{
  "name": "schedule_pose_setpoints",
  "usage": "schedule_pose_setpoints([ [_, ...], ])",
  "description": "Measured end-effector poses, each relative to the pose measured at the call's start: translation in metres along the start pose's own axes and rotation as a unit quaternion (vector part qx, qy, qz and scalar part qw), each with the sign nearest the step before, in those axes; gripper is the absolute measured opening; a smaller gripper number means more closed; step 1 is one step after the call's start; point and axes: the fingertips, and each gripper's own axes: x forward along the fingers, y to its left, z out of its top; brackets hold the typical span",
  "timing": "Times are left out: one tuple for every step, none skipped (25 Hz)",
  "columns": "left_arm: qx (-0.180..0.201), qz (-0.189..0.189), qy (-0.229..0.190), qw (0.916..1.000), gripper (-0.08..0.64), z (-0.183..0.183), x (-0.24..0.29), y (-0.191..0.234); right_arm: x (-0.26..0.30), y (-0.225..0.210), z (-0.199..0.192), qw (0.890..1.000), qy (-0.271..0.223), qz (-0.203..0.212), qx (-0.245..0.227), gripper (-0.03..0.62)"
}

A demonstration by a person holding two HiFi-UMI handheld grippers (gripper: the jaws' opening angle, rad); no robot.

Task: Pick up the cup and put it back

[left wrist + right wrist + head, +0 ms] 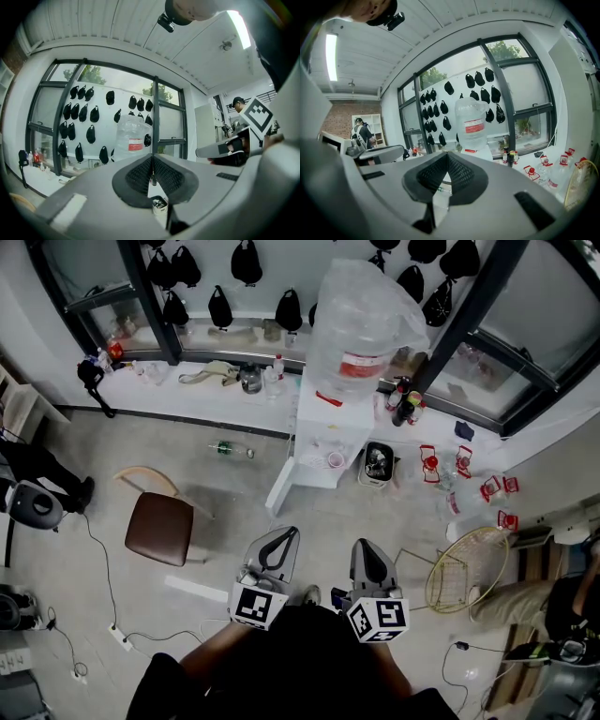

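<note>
Probable cup (335, 460) stands well beyond closed right hand-held gripper (367, 547).

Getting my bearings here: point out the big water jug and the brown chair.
water jug (359, 365), head view, on its red label.
brown chair (161, 528), head view, on the middle of its seat.

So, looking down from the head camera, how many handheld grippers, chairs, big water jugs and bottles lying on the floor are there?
Grippers: 2, the left gripper and the right gripper
Chairs: 2, the brown chair and the wicker chair
Big water jugs: 1, the water jug
Bottles lying on the floor: 1, the green bottle
Total: 6
</note>
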Motion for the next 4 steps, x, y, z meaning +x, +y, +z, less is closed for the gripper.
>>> schedule_pose_setpoints([
  [0.0, 0.0, -0.001, 1.0, 0.008, 0.0009, 0.0, 0.0006, 0.0006, 0.0004, 0.0005, 1.0, 0.0, 0.0, 0.0, -0.006],
  [0.0, 0.0, -0.001, 1.0, 0.008, 0.0018, 0.0, 0.0012, 0.0012, 0.0009, 0.001, 1.0, 0.0, -0.001, 0.001, -0.006],
  [0.0, -0.001, -0.002, 1.0, 0.008, 0.0026, -0.0001, 0.0018, 0.0019, 0.0015, 0.0013, 1.0, 0.0, -0.001, 0.001, -0.006],
  [0.0, -0.001, -0.002, 1.0, 0.008, 0.0035, -0.0001, 0.0025, 0.0025, 0.002, 0.0017, 1.0, 0.0, -0.001, 0.001, -0.006],
])
